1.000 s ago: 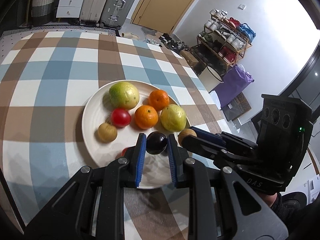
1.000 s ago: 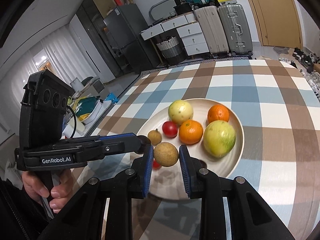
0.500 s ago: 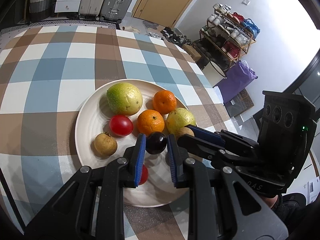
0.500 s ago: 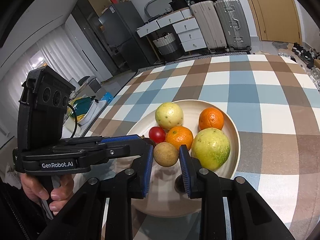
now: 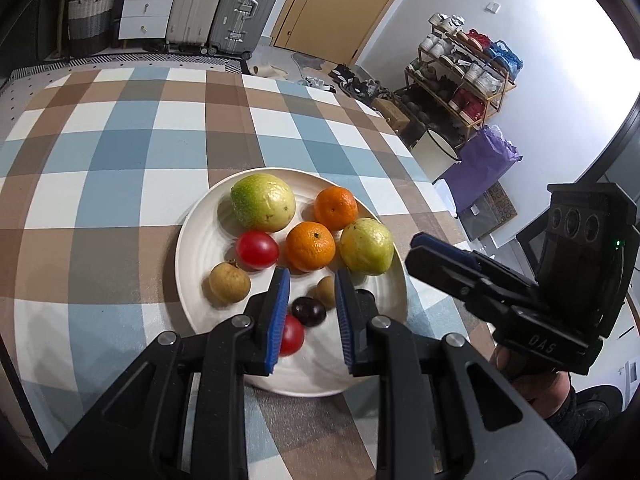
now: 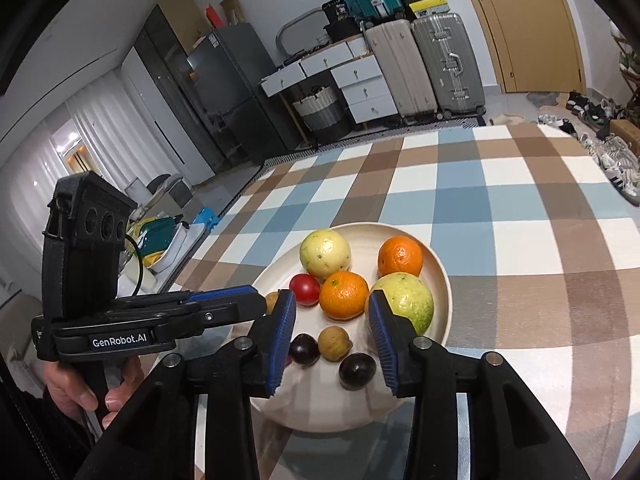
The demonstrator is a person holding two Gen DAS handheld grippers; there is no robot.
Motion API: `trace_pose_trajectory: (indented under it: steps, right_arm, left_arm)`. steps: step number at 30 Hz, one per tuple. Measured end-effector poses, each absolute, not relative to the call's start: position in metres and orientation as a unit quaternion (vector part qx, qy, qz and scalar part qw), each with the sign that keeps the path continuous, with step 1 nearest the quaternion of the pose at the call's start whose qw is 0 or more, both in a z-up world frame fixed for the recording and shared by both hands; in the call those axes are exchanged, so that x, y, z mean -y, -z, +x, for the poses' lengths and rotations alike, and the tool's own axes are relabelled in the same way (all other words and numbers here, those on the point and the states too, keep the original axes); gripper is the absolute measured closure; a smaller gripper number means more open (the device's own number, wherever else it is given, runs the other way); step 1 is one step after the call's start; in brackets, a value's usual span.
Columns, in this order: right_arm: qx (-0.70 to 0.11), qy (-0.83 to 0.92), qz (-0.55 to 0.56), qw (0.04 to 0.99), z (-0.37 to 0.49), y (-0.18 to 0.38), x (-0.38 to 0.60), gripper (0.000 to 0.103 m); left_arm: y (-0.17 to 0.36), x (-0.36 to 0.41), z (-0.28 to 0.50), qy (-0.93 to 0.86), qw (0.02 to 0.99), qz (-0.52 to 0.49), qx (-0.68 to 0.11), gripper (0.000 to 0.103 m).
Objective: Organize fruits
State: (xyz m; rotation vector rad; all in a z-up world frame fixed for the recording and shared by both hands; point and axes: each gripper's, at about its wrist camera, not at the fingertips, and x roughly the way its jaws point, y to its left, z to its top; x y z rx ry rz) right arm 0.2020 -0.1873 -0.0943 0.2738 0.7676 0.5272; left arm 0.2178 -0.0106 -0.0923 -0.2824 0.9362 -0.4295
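While both grippers hover with jaws parted and empty, the left gripper [image 5: 308, 280] frames a dark plum [image 5: 308, 311] low-centre on the white plate [image 5: 200, 224], and the right gripper [image 6: 332, 308] frames a brown longan [image 6: 335, 343] beside that plum on the checked counter [image 6: 520, 208].

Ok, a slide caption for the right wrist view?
Open right gripper above round white plate, small brown longan lying between its fingers.

Bright, even indoor light, soft shadows, glare at right, strong fisheye bending and dark corners.
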Motion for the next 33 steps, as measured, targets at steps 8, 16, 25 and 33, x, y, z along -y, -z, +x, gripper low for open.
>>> trace_pose_trajectory:
  steps: [8, 16, 25, 33]
  right_arm:
    - [-0.336, -0.247, 0.145, 0.897, 0.176, 0.078, 0.195, 0.053]
    - [-0.293, -0.247, 0.139, 0.913, 0.145, 0.063, 0.193, 0.033]
    - [-0.212, -0.249, 0.132, 0.936, 0.103, 0.042, 0.192, 0.005]
    - [-0.148, -0.224, 0.091, 0.959, 0.073, 0.033, 0.186, 0.001]
  left_arm:
    - [0.072, 0.007, 0.185, 0.193, 0.882, -0.119, -0.413, 0.084]
    - [0.052, 0.004, 0.145, 0.169, 0.913, -0.092, -0.359, 0.060]
    - [0.025, 0.004, 0.095, 0.102, 0.957, -0.050, -0.266, 0.017]
    - [0.018, 0.007, 0.063, 0.069, 0.976, -0.027, -0.203, 0.000]
